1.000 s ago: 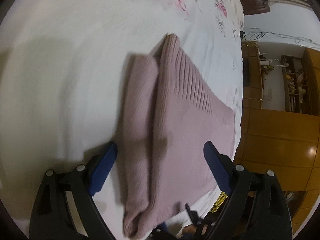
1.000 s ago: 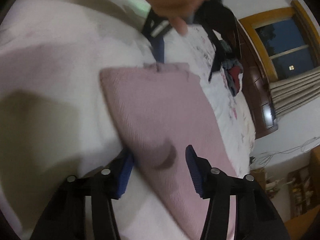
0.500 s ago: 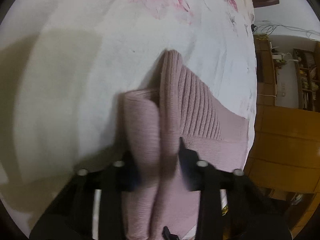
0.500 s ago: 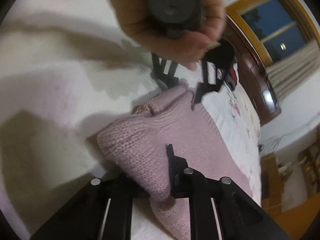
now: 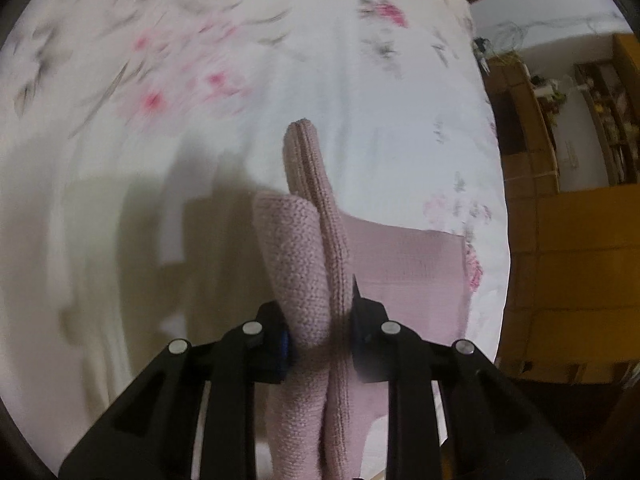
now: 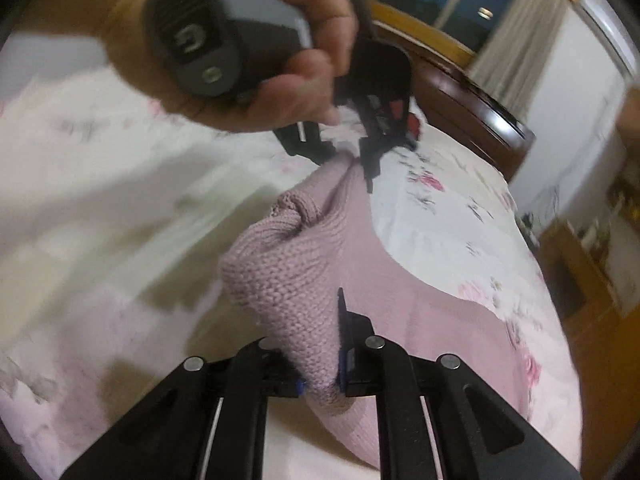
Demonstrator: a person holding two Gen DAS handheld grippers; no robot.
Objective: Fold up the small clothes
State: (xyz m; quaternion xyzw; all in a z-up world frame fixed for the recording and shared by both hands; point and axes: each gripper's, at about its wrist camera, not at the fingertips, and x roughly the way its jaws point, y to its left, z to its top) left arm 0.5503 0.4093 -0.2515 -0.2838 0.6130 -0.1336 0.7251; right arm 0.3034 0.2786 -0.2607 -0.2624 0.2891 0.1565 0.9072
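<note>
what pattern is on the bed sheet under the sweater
White bed sheet with pink flowers and grey leafy sprigs, clearest in the right wrist view.

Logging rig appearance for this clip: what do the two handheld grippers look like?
Both are black plastic. The left gripper and right gripper have angular linkage arms with round silver pins and blue finger pads. In the right wrist view, the left gripper's handle is dark with a round logo. No sleeves visible.

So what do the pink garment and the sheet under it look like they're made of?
The pink garment looks like a soft matte knit, maybe wool or acrylic: clear looped stitches and ribbing. The sheet looks like thin woven cloth, perhaps cotton, smooth and white with a printed pink and grey flower pattern; blur hides its weave.
</note>
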